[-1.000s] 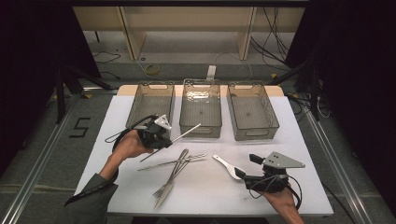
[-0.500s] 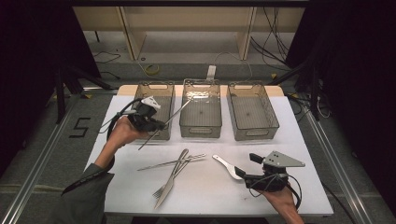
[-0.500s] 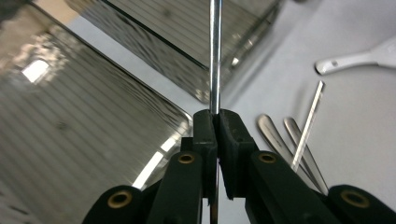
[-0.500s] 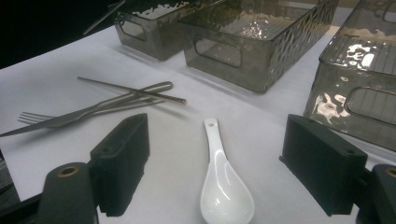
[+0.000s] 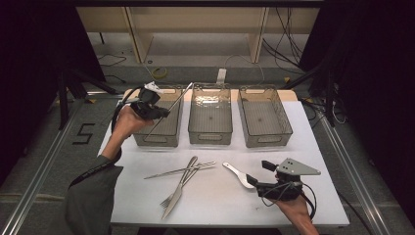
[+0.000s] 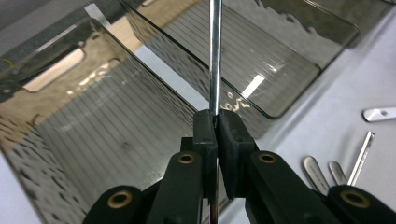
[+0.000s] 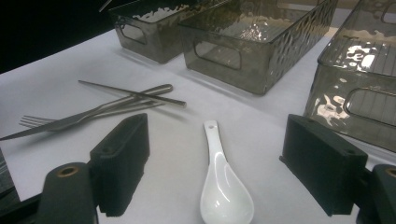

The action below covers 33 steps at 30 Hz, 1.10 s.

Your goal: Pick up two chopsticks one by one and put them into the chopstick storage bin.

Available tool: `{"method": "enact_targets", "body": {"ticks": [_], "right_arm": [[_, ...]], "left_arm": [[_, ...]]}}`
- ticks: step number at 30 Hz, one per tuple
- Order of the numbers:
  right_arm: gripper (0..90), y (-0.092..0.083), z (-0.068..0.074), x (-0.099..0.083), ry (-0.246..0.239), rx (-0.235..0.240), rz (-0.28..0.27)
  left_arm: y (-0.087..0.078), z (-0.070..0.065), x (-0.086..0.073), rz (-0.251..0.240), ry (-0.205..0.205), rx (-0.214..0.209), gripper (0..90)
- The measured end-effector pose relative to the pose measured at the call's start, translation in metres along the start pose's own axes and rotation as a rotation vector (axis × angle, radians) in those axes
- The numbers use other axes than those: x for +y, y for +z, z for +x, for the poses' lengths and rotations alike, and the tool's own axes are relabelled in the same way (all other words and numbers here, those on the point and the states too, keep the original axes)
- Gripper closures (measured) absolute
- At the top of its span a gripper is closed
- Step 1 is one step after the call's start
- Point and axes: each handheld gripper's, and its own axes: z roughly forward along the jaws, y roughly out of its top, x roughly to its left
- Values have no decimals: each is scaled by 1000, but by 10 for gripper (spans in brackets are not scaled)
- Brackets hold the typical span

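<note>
While our left gripper hangs above the leftmost of three smoky clear plastic bins, its black jaws are pressed tight on a thin silver metal chopstick, pinching it near the low end so that the long part slants up and over toward the middle bin. We hold it that way, we judge, so the rod can be lowered lengthwise into the bin rather than catch on the rim. From the left gripper view the chopstick rises straight out of the closed pads, a slim polished round bar with a bright line of glare down its length, the ribbed floor of the bin visible beneath.

Our right gripper waits low over the white table, jaws spread wide and holding nothing, one on either side of a glossy white ceramic soup spoon that lies bowl toward us, handle toward the bins. That stance looks like readiness for the next pick.

Between the two hands lies a loose crossed heap: a steel fork, a steel table knife and a second metal chopstick. The rightmost bin stands empty.
</note>
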Motion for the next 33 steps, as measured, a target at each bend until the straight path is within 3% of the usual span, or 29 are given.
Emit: {"method": "enact_targets", "body": {"ticks": [12,22,33], "right_arm": [[238,-1,-1,-1,0,0,2],[239,1,0,-1,-2,7,7],[239,2,0,-1,-1,10,11]], "left_arm": [[5,27,8,-17,-60,98,852],[17,45,-3,-29,-93,159,852],[33,55,-27,-13,-142,179,851]]}}
